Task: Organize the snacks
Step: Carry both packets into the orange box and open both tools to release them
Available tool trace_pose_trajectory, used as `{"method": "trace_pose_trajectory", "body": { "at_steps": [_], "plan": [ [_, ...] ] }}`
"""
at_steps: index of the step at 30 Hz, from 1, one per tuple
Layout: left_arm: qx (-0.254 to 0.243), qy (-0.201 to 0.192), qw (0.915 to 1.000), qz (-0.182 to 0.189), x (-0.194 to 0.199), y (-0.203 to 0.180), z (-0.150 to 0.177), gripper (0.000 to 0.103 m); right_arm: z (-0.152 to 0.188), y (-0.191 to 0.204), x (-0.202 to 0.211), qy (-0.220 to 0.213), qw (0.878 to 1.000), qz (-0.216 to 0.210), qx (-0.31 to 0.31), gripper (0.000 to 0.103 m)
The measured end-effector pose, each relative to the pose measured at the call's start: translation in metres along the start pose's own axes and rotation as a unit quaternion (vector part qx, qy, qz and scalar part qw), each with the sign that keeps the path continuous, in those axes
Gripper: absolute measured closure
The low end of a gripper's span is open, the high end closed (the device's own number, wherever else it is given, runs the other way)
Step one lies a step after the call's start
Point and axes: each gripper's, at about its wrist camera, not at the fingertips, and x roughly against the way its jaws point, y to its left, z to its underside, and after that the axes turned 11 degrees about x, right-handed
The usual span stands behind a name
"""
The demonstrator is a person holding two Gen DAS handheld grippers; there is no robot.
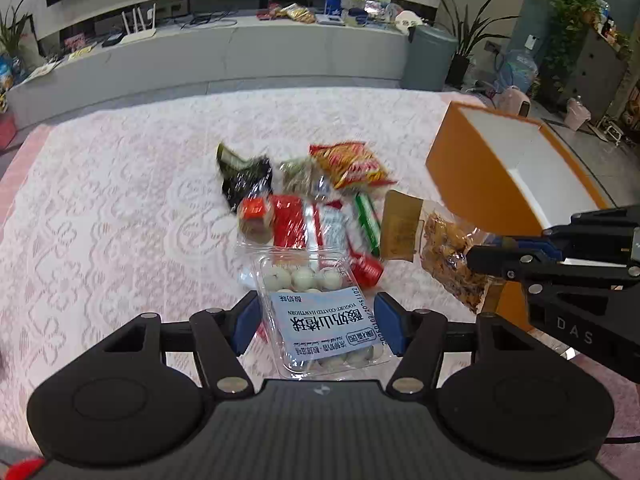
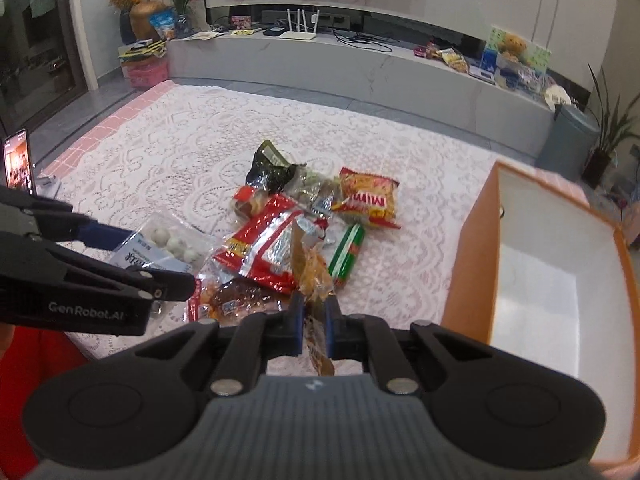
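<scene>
A pile of snack packets (image 1: 320, 200) lies on the lace-covered table (image 1: 120, 220); the pile also shows in the right wrist view (image 2: 304, 224). My left gripper (image 1: 316, 316) is shut on a clear box of yogurt-coated hawthorn balls (image 1: 320, 312), held just above the table; the box also shows in the right wrist view (image 2: 160, 246). My right gripper (image 2: 313, 320) is shut on a clear bag of brown snacks (image 2: 314, 276), lifted near the pile; the bag also shows in the left wrist view (image 1: 448, 256). An orange box with a white inside (image 2: 552, 280) stands open at the right.
A red and yellow packet (image 2: 370, 198), a green stick packet (image 2: 346, 254) and a dark green packet (image 2: 268, 168) lie in the pile. A phone (image 2: 18, 160) stands at the table's left edge. A grey TV bench (image 2: 360, 68) is beyond the table.
</scene>
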Motion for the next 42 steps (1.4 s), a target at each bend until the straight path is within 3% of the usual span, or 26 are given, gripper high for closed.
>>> {"method": "trace_pose_trajectory", "body": {
  "at_steps": [7, 15, 21, 25, 33, 42],
  "plan": [
    [-0.027, -0.018, 0.9993, 0.021, 0.015, -0.025, -0.033, 0.033, -0.026, -0.021, 0.031, -0.029, 0.999, 0.027, 0.026, 0.097],
    [-0.078, -0.032, 0.9945, 0.061, 0.023, -0.087, -0.066, 0.033, -0.033, -0.067, 0.072, -0.04, 0.995, 0.087, 0.033, 0.097],
    [-0.12, -0.011, 0.9874, 0.103, 0.004, -0.148, -0.074, 0.033, -0.01, -0.122, 0.094, -0.017, 0.992, 0.127, 0.003, 0.097],
    [-0.15, 0.046, 0.9782, 0.136, -0.027, -0.191, -0.072, 0.033, 0.022, -0.162, 0.091, 0.02, 0.992, 0.119, -0.042, 0.096],
    [-0.209, 0.126, 0.9624, 0.12, -0.103, -0.248, -0.052, 0.033, 0.077, -0.21, 0.056, 0.084, 0.99, 0.085, -0.077, 0.097],
    [-0.257, 0.149, 0.9518, 0.078, -0.146, -0.261, -0.035, 0.033, 0.098, -0.216, 0.016, 0.111, 0.991, 0.07, -0.038, 0.097]
  ]
}}
